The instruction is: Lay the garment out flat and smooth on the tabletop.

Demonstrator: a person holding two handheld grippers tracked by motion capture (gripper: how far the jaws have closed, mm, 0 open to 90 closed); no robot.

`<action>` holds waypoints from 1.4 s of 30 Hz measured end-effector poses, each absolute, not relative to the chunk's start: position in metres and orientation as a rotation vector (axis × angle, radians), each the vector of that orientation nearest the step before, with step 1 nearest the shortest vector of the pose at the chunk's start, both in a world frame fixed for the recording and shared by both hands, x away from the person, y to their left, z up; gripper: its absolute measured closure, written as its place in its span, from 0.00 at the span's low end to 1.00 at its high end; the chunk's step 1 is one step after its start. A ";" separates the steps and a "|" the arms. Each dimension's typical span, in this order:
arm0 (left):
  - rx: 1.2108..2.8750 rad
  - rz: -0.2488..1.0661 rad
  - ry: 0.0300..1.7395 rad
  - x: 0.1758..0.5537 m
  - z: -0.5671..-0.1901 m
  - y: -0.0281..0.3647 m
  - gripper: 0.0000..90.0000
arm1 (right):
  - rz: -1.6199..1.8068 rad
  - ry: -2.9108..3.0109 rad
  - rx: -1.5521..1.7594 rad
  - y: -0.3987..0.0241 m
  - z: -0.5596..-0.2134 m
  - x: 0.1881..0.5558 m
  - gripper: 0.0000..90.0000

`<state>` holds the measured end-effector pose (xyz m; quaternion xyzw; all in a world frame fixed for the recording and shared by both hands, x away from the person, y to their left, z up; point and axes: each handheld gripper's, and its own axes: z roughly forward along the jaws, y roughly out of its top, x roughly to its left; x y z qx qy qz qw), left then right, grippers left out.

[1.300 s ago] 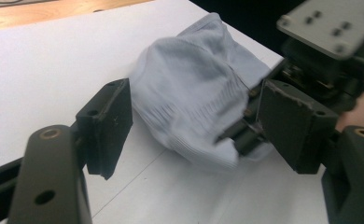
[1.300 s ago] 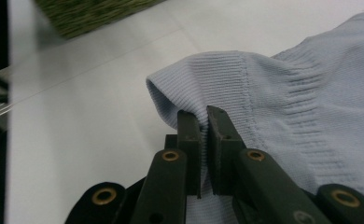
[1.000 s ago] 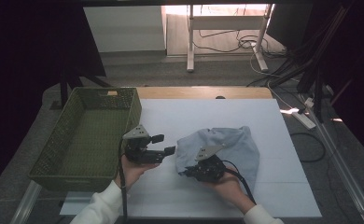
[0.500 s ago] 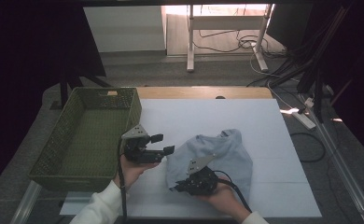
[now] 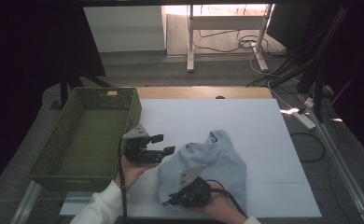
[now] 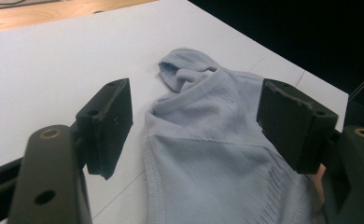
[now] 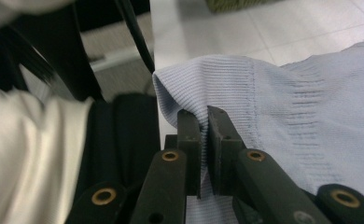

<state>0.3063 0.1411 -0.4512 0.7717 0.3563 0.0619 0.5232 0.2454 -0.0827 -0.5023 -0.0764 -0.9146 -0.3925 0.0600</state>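
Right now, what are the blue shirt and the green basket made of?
The blue shirt looks like soft knitted fabric: fine ribs and tiny mesh holes show, and it crumples. The green basket looks woven, maybe plastic or wicker; its walls show a criss-cross weave, matte, but I can't tell which.

A white table top [image 5: 245, 126] carries everything, with a strip of bare wood along its far edge at twelve o'clock. A green woven basket [image 5: 84, 135] sits on its left side, around nine o'clock, overhanging the edge. A pale blue knitted garment [image 5: 217, 158] lies crumpled on the white surface toward six o'clock, well apart from the basket.
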 end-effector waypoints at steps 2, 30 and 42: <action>1.849 0.149 0.853 0.306 -0.452 0.141 0.31 | -1.170 -2.766 -0.239 -0.082 -0.505 0.247 0.94; 1.844 0.155 0.861 0.307 -0.451 0.144 0.31 | -1.396 -2.848 -0.606 -0.130 -0.478 0.281 0.55; 1.849 0.154 0.864 0.307 -0.453 0.144 0.31 | -1.482 -2.841 -0.930 -0.176 -0.461 0.324 0.53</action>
